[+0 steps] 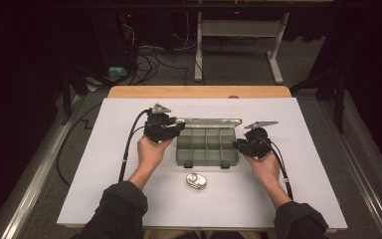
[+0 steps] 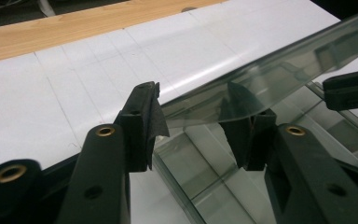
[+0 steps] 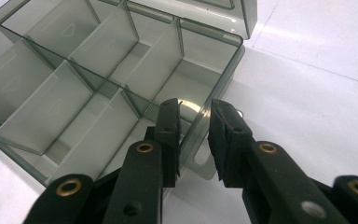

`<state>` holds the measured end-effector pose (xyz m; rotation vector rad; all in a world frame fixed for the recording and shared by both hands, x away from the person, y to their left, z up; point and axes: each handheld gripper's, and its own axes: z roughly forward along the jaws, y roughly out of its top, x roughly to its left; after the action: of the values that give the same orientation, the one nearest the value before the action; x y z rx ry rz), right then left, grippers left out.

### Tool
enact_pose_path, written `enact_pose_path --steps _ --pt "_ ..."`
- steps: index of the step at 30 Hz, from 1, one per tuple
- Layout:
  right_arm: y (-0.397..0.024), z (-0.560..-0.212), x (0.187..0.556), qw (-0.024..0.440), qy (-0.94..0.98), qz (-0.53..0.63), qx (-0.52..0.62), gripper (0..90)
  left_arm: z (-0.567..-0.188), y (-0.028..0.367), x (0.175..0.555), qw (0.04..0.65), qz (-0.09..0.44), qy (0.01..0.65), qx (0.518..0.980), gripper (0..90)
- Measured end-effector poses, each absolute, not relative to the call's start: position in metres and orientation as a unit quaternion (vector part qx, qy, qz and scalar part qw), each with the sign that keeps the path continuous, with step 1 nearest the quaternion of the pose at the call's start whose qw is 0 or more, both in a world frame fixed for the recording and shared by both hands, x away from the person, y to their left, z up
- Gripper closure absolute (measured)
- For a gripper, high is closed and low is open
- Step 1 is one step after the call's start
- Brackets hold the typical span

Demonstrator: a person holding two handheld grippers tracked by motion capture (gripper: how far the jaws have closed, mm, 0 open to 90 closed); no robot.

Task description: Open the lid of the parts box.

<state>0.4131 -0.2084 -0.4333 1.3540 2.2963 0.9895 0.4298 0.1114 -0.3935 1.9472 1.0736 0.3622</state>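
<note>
A clear grey compartment box (image 1: pixel 206 162) sits mid-table with its lid (image 1: pixel 214 121) standing open along the back. My left gripper (image 1: pixel 179 125) is at the box's back left corner. In the left gripper view it (image 2: pixel 196 126) is open, and the tilted lid (image 2: pixel 279 74) has its corner edge between the jaws. My right gripper (image 1: pixel 238 144) is at the box's right end. In the right gripper view it (image 3: pixel 196 126) is open and straddles the box's side wall (image 3: pixel 221 79), one jaw inside and one outside. The compartments look empty.
A small shiny silver object (image 1: pixel 196 180) lies on the white sheet (image 1: pixel 104 164) in front of the box, between the person's forearms. The wooden table edge (image 1: pixel 199 91) runs behind the sheet. Cables trail from both grippers toward the near side.
</note>
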Motion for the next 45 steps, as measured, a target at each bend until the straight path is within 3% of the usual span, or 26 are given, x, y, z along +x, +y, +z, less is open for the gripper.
enact_pose_path --steps 21,45 --pt "-0.206 -0.434 0.412 0.155 0.795 0.342 0.476 74.4 -0.403 0.111 0.465 0.395 0.134 0.465 0.781 70.9" --pt "-0.207 -0.435 0.411 0.153 0.790 0.346 0.482 74.2 -0.422 0.110 0.488 0.369 0.124 0.507 0.769 71.1"
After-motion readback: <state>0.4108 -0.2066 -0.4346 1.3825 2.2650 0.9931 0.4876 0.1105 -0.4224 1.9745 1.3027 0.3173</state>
